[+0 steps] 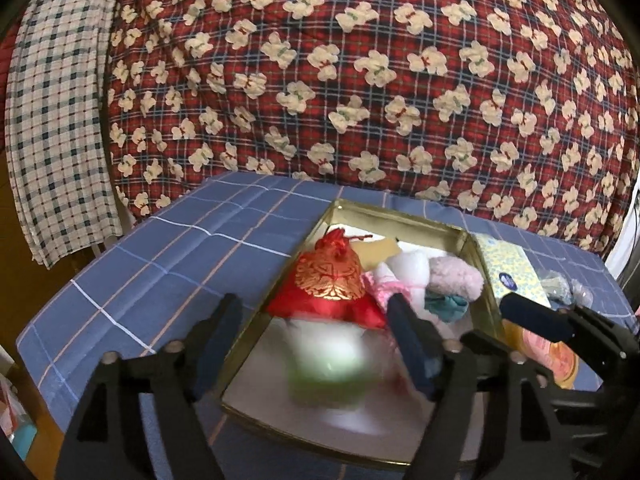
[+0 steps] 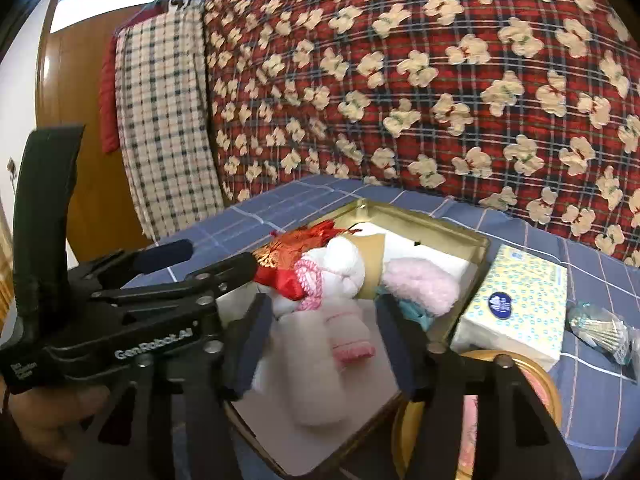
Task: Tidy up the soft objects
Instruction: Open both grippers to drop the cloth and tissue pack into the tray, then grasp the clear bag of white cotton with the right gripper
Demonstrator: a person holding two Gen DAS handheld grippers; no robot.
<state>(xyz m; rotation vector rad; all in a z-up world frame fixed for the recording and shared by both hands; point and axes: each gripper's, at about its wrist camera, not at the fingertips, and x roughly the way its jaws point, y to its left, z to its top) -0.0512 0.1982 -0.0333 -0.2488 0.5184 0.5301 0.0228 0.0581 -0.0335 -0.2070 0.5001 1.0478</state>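
A gold metal tin (image 1: 248, 332) (image 2: 476, 240) stands on the blue checked tablecloth. In it lie a red and gold pouch (image 1: 328, 284) (image 2: 280, 264), a white and pink soft toy (image 2: 340, 268), a fluffy pink item (image 1: 456, 276) (image 2: 420, 284) and a teal cloth (image 1: 444, 306). A blurred white and green soft thing (image 1: 332, 364) lies in the tin between my left gripper's (image 1: 316, 348) open fingers. A blurred white and pink soft roll (image 2: 320, 364) lies between my right gripper's (image 2: 324, 344) open fingers. Whether either touches the fingers is unclear.
A yellow-patterned tissue pack (image 1: 512, 272) (image 2: 520, 304) lies right of the tin, with a clear plastic bag (image 2: 600, 328) beyond it. A round gold-rimmed lid (image 2: 536, 392) lies at the tin's near right. A red bear-print quilt (image 1: 360, 80) and a checked cloth (image 1: 56, 120) hang behind the table.
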